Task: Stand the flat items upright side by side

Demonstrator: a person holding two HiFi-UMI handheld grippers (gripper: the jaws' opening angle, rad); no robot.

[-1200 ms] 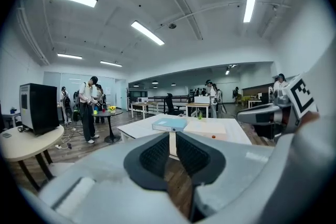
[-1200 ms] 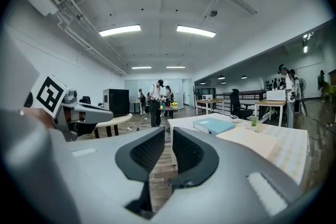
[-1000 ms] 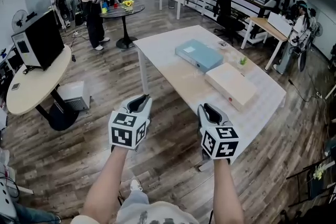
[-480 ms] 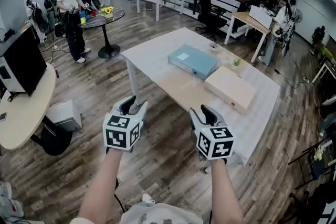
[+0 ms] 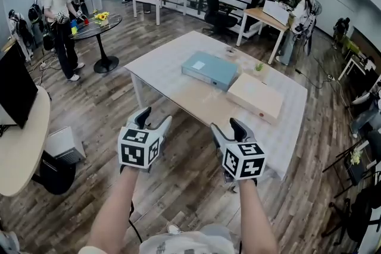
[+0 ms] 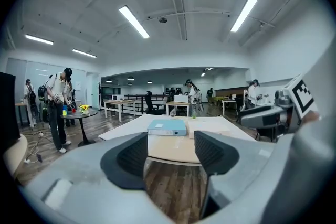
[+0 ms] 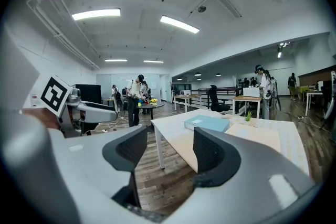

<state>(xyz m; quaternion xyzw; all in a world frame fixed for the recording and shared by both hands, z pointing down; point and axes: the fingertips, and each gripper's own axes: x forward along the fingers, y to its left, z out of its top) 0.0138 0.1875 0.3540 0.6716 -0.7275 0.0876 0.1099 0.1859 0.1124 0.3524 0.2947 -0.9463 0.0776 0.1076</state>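
Note:
A flat light-blue box [image 5: 209,70] and a flat beige box [image 5: 256,97] lie side by side on the white and wood table [image 5: 172,65], some way ahead of me. Both grippers hang over the wooden floor, short of the table's near edge. My left gripper [image 5: 155,118] has its jaws opening, with nothing between them. My right gripper [image 5: 227,126] is opening too and is just as empty. The left gripper view looks between its jaws [image 6: 170,149] at the blue box [image 6: 168,127]. From the right gripper [image 7: 169,152], the blue box [image 7: 207,123] and the beige box [image 7: 257,136] show past the jaws.
A small green plant [image 5: 259,66] stands on the table behind the boxes. A curved pale table [image 5: 24,140] with a grey box [image 5: 62,143] under it is at my left. People stand by a round black table [image 5: 95,24] at the far left. Desks and chairs fill the back.
Both grippers' jaws have spread apart from nearly shut. My view has swung so that the table sits more centred ahead; the grippers stay held low in front of me.

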